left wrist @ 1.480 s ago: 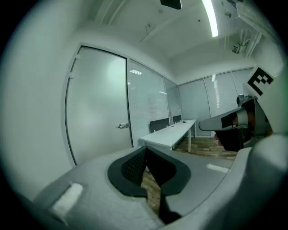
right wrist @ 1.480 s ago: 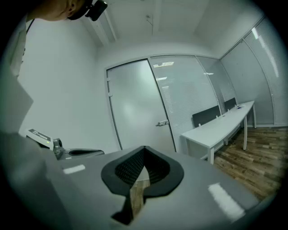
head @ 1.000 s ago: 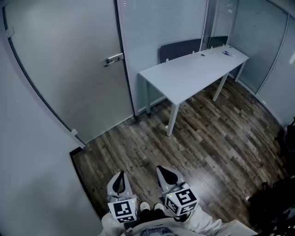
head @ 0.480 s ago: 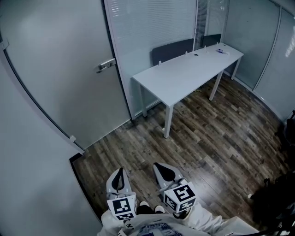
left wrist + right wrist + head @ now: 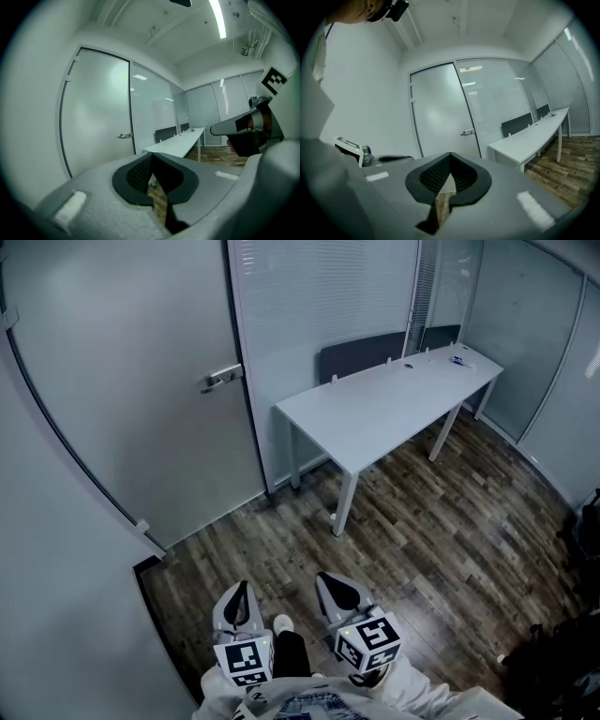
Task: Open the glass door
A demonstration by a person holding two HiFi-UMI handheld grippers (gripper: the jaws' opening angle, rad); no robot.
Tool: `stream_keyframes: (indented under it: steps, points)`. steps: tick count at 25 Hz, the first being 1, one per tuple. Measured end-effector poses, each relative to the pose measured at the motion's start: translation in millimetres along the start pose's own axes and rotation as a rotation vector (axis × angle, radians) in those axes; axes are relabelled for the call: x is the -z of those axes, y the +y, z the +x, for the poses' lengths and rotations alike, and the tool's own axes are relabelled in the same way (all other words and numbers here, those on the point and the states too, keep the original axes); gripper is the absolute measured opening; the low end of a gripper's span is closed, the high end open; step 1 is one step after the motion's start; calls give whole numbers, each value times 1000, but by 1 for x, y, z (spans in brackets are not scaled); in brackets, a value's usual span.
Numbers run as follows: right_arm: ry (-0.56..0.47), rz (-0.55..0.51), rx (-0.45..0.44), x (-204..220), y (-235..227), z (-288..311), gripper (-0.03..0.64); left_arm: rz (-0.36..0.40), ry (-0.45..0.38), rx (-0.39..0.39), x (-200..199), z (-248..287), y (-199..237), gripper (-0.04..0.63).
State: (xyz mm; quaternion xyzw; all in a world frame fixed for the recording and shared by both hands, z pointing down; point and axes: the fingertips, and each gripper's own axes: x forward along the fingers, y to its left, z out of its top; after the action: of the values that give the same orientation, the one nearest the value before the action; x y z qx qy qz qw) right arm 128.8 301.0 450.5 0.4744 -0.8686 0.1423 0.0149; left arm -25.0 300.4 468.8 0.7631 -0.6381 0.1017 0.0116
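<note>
The frosted glass door (image 5: 122, 381) stands closed at the far left of the head view, its metal lever handle (image 5: 223, 377) on its right edge. My left gripper (image 5: 244, 589) and right gripper (image 5: 328, 581) hang side by side low in that view, well short of the door, both shut and empty. In the left gripper view the jaws (image 5: 152, 157) meet at their tips, with the door (image 5: 98, 108) and handle (image 5: 124, 136) far ahead. From the right gripper (image 5: 450, 157) the handle (image 5: 468, 133) shows just right of the closed tips.
A long white table (image 5: 375, 409) stands right of the door, with dark chairs (image 5: 361, 357) behind it and small items (image 5: 459, 359) at its far end. Frosted glass partitions (image 5: 319, 306) close off the back and right. Underfoot is a wood plank floor (image 5: 422, 521).
Both grippers have moved a little forward over the floor toward the door. A shoe now shows between them. Both stay shut.
</note>
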Motion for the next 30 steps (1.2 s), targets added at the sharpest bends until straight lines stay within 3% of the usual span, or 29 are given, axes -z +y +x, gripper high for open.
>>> stream_keyframes:
  steps: [8, 23, 30]
  points:
    - [34, -13, 18, -12, -20, 78, 6, -34, 5, 0, -2, 76, 44, 5]
    - [59, -11, 10, -37, -35, 237, 6, -27, 24, -6, -8, 198, 136, 5]
    - [55, -6, 29, -47, -47, 280, 5, -15, 19, -5, -14, 240, 163, 5]
